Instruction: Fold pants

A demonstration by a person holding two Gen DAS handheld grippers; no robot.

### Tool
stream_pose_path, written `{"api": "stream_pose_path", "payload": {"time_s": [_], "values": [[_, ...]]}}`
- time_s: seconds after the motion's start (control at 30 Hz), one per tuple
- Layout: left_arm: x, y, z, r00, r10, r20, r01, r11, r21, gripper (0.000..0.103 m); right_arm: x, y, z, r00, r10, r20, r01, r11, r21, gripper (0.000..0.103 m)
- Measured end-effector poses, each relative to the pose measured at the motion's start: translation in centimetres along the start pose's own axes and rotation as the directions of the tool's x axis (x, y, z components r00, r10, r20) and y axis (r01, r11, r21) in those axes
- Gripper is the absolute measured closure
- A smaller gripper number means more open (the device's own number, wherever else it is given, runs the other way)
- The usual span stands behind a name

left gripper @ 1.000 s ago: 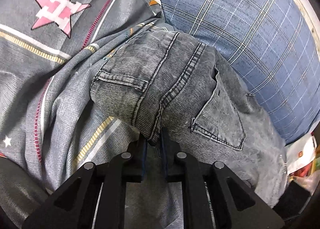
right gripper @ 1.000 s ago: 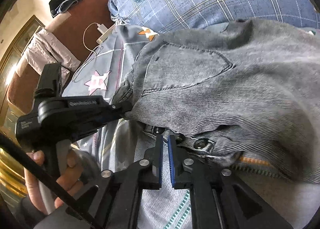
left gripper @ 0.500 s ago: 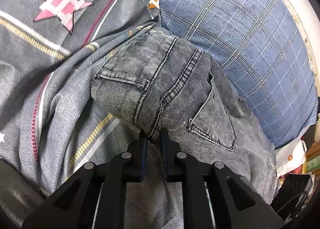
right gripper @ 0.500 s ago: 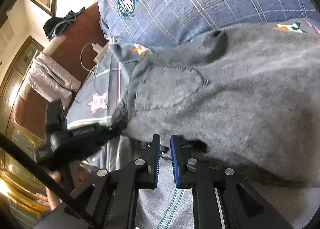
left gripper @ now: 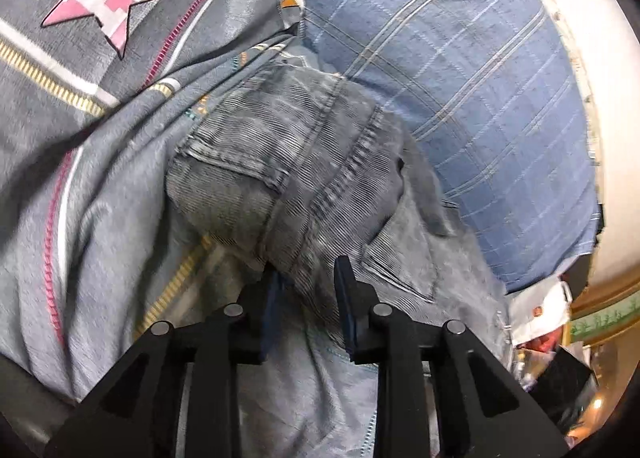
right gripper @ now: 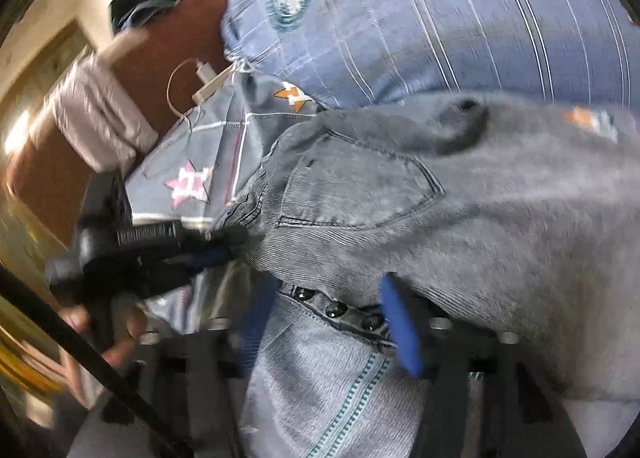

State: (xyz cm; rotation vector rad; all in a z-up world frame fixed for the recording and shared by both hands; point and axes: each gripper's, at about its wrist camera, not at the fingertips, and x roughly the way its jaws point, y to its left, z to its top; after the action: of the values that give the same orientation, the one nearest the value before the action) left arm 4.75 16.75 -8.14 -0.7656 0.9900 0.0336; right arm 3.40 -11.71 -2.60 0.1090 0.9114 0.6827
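Observation:
Grey denim pants lie folded in a bundle on a grey bedsheet, back pocket up. My left gripper is open, its fingers spread on either side of the waistband edge. In the right wrist view the pants fill the right half, with the button fly just in front. My right gripper is open around the fly; the blue right pad shows and the left one is blurred. The left gripper also shows there, at the pants' left edge.
A blue plaid pillow lies just behind the pants. The sheet has a pink star. A brown headboard with a white charger and cable stands at the back. Folded pale cloth hangs over it.
Both grippers were shut on the waistband and have opened, letting go of the pants. The right view has swung and is blurred.

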Motion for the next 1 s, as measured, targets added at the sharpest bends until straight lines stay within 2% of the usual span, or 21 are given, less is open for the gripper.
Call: {"api": "stream_pose_path", "payload": {"time_s": [0.03,0.13,0.23,0.27,0.3,0.37,0.47,0.5,0.57,0.63,0.73,0.77,0.8,0.83,0.87,0.9,0.93,1.0], "values": [[0.4,0.0,0.3,1.0,0.022,-0.02,-0.022,1.0,-0.003,0.079,0.4,0.8,0.0,0.999,-0.043,-0.003,0.043,0.998,-0.052,0.044],[1.3,0.0,1.4,0.998,0.032,-0.058,-0.034,0.999,-0.027,0.08,2.3,1.9,0.3,0.995,-0.092,-0.042,0.086,0.988,-0.131,0.044],[0.6,-0.9,2.1,0.999,0.046,-0.013,-0.046,0.999,0.029,0.094,5.0,2.9,0.4,0.98,-0.181,-0.085,0.159,0.964,-0.215,0.047],[0.3,-1.4,2.1,0.999,0.035,-0.002,-0.035,0.998,0.045,0.096,5.6,2.9,0.3,0.972,-0.218,-0.091,0.192,0.954,-0.23,0.057],[0.1,-1.6,2.0,1.0,0.017,0.004,-0.017,0.999,0.05,0.096,5.8,2.9,0.4,0.968,-0.23,-0.1,0.202,0.951,-0.234,0.079],[-0.8,-1.8,2.0,0.999,-0.011,0.036,0.008,0.998,0.063,0.096,5.0,3.4,0.7,0.977,-0.186,-0.106,0.16,0.962,-0.221,0.099],[-1.8,-0.9,2.5,0.996,-0.064,0.068,0.063,0.998,0.025,0.096,2.8,4.7,0.8,0.983,-0.168,-0.07,0.148,0.963,-0.225,0.102],[-1.5,-0.4,2.5,0.996,-0.057,0.061,0.056,0.998,0.015,0.096,2.3,4.8,0.7,0.987,-0.146,-0.071,0.13,0.971,-0.2,0.102],[0.3,0.4,2.5,1.0,0.012,0.017,-0.012,1.0,0.004,0.096,2.3,4.7,0.3,0.987,-0.137,-0.08,0.121,0.977,-0.176,0.102],[2.5,1.2,2.0,0.998,0.056,-0.04,-0.057,0.998,-0.032,0.095,4.6,3.7,-0.6,0.977,-0.159,-0.144,0.135,0.978,-0.161,0.102],[2.0,0.8,1.7,0.997,0.071,0.001,-0.071,0.997,-0.024,0.091,4.1,2.8,-0.7,0.987,-0.094,-0.13,0.081,0.992,-0.1,0.097],[1.4,0.2,1.6,0.995,0.092,0.03,-0.092,0.996,0.012,0.087,3.0,2.6,-0.3,0.989,-0.061,-0.136,0.052,0.996,-0.068,0.087],[0.8,-0.5,1.4,0.992,0.111,0.063,-0.114,0.992,0.05,0.082,1.6,2.4,0.1,0.992,-0.038,-0.123,0.033,0.999,-0.041,0.073],[0.2,-1.1,1.1,0.987,0.131,0.095,-0.139,0.987,0.083,0.072,0.1,2.2,0.4,0.995,-0.03,-0.096,0.029,0.999,-0.022,0.065],[-0.5,-1.9,0.6,0.98,0.149,0.13,-0.164,0.98,0.116,0.059,-2.3,1.6,0.8,0.998,-0.04,-0.056,0.041,0.999,0.008,0.05],[-1.2,-2.4,0.2,0.974,0.157,0.165,-0.181,0.973,0.145,0.054,-4.0,1.1,0.8,0.998,-0.051,-0.029,0.052,0.998,0.03,0.04],[-2.1,-3.2,-0.5,0.962,0.169,0.214,-0.21,0.96,0.186,0.049,-6.7,-0.1,0.9,0.998,-0.059,0.006,0.058,0.996,0.073,0.036],[-3.8,-5.1,-2.0,0.939,0.188,0.287,-0.272,0.919,0.286,0.049,-10.1,-2.3,0.9,0.998,-0.051,0.041,0.045,0.99,0.134,0.034]]}}
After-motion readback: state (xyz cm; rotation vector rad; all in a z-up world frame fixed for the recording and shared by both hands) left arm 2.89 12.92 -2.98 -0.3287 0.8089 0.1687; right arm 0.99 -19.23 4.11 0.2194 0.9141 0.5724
